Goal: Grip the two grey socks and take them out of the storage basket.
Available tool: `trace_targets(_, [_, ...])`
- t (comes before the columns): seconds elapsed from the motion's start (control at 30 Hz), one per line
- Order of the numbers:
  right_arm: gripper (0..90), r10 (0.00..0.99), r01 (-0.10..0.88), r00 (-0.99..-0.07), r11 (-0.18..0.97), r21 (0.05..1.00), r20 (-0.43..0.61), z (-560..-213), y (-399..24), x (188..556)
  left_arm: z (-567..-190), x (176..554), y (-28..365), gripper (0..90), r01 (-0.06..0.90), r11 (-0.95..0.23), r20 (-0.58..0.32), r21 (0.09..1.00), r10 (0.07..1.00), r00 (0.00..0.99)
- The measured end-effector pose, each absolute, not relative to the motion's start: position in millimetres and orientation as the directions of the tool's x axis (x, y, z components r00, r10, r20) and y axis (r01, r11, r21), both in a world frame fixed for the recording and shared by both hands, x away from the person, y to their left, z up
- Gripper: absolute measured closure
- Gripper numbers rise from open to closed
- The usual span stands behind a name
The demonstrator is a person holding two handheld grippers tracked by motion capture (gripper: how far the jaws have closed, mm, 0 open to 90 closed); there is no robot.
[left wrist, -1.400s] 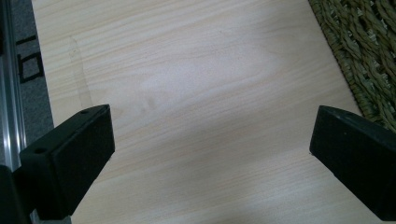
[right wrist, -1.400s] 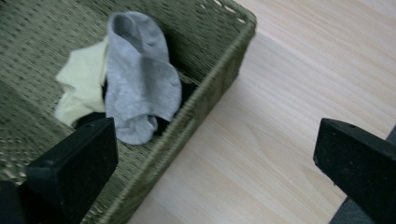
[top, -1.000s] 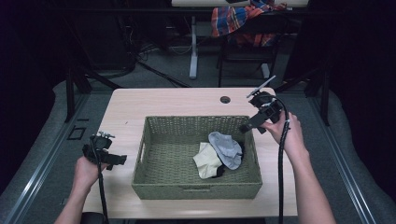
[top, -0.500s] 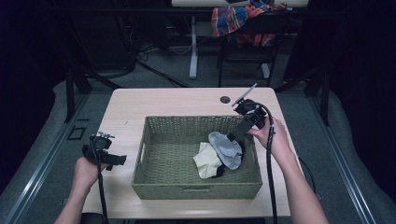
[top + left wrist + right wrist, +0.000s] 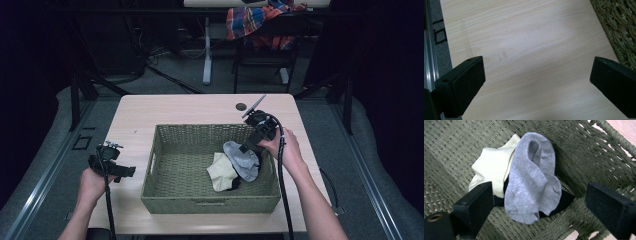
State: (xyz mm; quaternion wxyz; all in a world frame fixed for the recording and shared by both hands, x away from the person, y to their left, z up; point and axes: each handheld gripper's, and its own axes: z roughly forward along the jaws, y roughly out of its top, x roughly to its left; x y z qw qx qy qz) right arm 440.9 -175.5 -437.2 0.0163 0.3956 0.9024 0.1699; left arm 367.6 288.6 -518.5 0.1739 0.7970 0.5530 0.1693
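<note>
Your right gripper (image 5: 245, 146) is hanging just inside the basket's (image 5: 150, 165) right wall, near its far right corner, pointing down and toward the middle. Its jaws are standing apart with nothing pinched between them, though they have just been closing a little. In the right gripper view the grey sock (image 5: 532, 180) is lying between and just beyond the two jaws, not touched by either pad. That sock (image 5: 242, 160) is resting on the basket floor toward the right side, draped partly over a cream sock (image 5: 220, 170), which is lying just left of it, and a black piece of cloth (image 5: 564, 200) is peeking out from under both.

Your left gripper (image 5: 122, 171) is hovering over the bare table (image 5: 200, 107) near its left edge, just outside the basket's left wall. Its jaws are spread wide and are holding nothing; in the left gripper view only wood grain is showing between them, with the basket's weave (image 5: 621, 30) at the side.
</note>
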Motion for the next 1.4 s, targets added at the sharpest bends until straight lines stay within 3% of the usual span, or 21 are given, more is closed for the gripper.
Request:
trace_targets(0.33, [19.0,0.72,0.711,-0.689,0.651,0.267,0.08,-447.6,-162.8,446.4,-517.9,366.8,288.3,0.2,0.822,-0.325,0.077,0.468,0.941,0.329])
trace_targets(0.57, [32.3,0.718,0.705,-0.695,0.668,0.238,0.042,-458.7,-148.3,448.7,-518.3,367.4,288.5,0.2,0.824,-0.325,0.077,0.464,0.941,0.329])
trace_targets(0.9, [41.0,0.714,0.701,-0.7,0.688,0.187,-0.002,-475.7,-139.0,450.5,-518.1,367.4,288.5,0.2,0.824,-0.325,0.074,0.464,0.941,0.33])
trace_targets(0.93, [48.4,0.703,0.69,-0.711,0.701,0.18,-0.013,-479.3,-137.4,450.4,-517.9,367.3,288.3,0.2,0.823,-0.326,0.074,0.465,0.941,0.331])
trace_targets(1.0, [53.2,0.704,0.692,-0.71,0.701,0.171,-0.014,-479.9,-136.5,449.7,-518.1,367.0,288.3,0.2,0.822,-0.324,0.075,0.468,0.941,0.329])
trace_targets(1.03, [63.1,0.7,0.689,-0.714,0.708,0.155,-0.022,-480.8,-136.0,449.5,-518.0,366.9,288.7,0.2,0.822,-0.325,0.075,0.468,0.941,0.33])
trace_targets(1.07, [63.1,0.7,0.689,-0.714,0.708,0.155,-0.022,-480.8,-136.0,449.5,-517.9,366.9,289.0,0.2,0.822,-0.326,0.076,0.467,0.941,0.33])
trace_targets(1.17, [77.1,0.698,0.687,-0.715,0.709,0.159,-0.024,-478.8,-136.4,448.3,-518.0,367.0,289.3,0.2,0.822,-0.326,0.075,0.467,0.941,0.331])
trace_targets(1.23, [82.4,0.703,0.694,-0.711,0.7,0.168,0.01,-474.5,-138.6,446.7,-518.0,367.0,289.2,0.1,0.821,-0.326,0.076,0.468,0.941,0.33])
trace_targets(1.4, [84.0,0.703,0.695,-0.711,0.695,0.181,0.029,-463.5,-141.4,443.8,-517.4,367.0,289.4,0.2,0.82,-0.325,0.076,0.47,0.941,0.329])
